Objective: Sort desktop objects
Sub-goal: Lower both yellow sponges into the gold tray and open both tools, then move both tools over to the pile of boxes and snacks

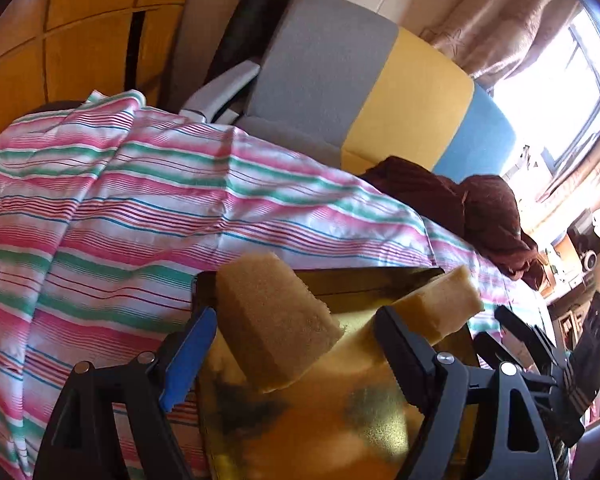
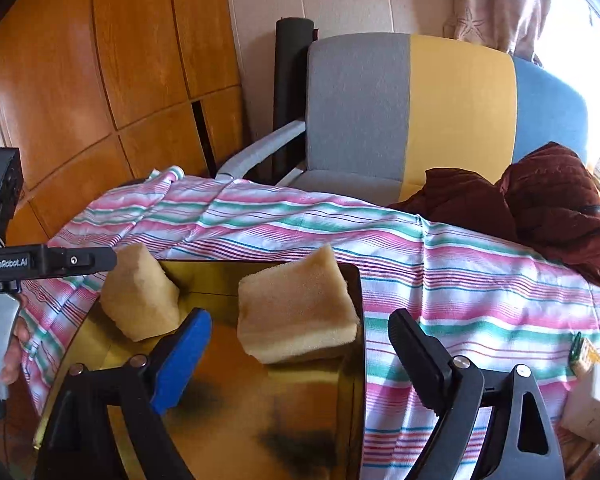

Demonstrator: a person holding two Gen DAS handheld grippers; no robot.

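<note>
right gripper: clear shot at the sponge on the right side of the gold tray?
Probably yes. The right gripper has its jaws open and the right-hand sponge sits just ahead between them, leaning on the gold tray wall. Nothing lies between.

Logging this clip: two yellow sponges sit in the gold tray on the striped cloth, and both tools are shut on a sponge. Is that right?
Not quite. Both sponges lie in the gold tray on the striped cloth, but the right wrist view shows the right tool open, holding nothing; the left wrist view shows the left tool open too.
</note>
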